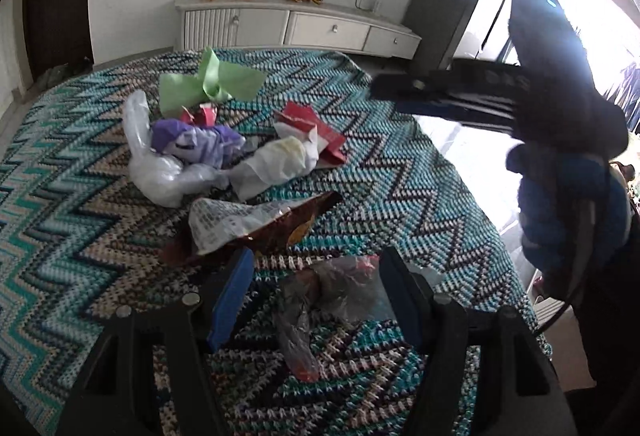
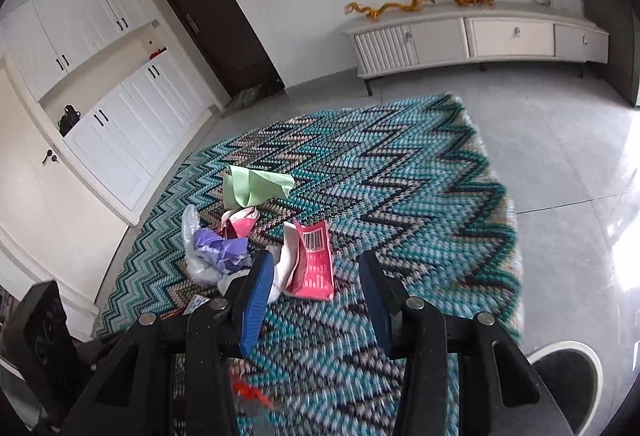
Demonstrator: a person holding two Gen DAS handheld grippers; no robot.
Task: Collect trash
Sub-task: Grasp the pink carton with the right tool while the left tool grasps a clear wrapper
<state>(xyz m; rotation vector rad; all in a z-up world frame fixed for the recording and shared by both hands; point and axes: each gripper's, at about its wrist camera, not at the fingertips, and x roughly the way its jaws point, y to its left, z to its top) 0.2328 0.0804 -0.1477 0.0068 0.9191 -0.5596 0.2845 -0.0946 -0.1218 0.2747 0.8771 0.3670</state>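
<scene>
Trash lies on a zigzag cloth [image 1: 72, 220]: green paper [image 1: 212, 82], purple wrapper [image 1: 192, 142], clear plastic bag [image 1: 160, 172], white crumpled paper [image 1: 280, 160], red packet [image 1: 316, 128], brown snack wrapper [image 1: 256, 224]. My left gripper [image 1: 320, 296] is open, its fingers on either side of a crumpled clear wrapper [image 1: 320, 300] on the cloth. My right gripper [image 2: 316, 296] is open and empty above the cloth, near the pink packet [image 2: 316, 260]; it also shows in the left wrist view [image 1: 440, 92], held high at the right.
A white TV cabinet [image 1: 296, 28] with gold figurines stands against the far wall. White cupboards [image 2: 100, 88] and a dark door [image 2: 212, 12] are at the left. Grey tiled floor [image 2: 560, 156] surrounds the cloth. A round black bin [image 2: 568, 380] sits at lower right.
</scene>
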